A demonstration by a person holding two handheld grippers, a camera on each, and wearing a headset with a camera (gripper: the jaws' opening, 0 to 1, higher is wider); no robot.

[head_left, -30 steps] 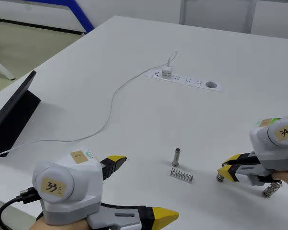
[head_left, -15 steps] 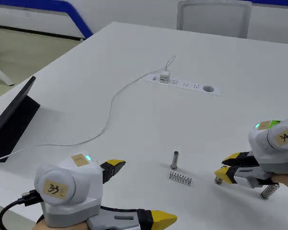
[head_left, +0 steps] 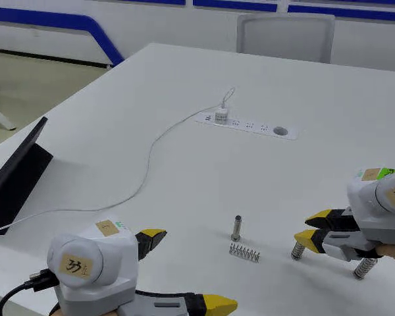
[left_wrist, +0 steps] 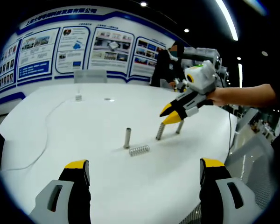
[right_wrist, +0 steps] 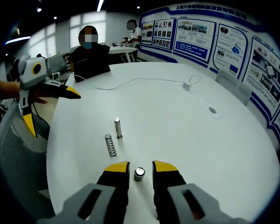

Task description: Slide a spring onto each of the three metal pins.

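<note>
Head view: right gripper [head_left: 308,227] seemed lifted slightly off a sprung pin [head_left: 297,250].
Its jaws stood narrowly apart over that pin; left gripper [head_left: 192,268] gaped empty. One bare pin [head_left: 236,228] remained, loose spring [head_left: 244,252] just beside it.

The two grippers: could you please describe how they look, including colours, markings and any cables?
Both have chunky light-grey bodies with a round end cap, and grey-and-black jaws ending in yellow tips. The left gripper carries tan stickers, one handwritten 33, and a black cable at its rear. The right gripper has tan stickers too, beside a green patch.
</note>
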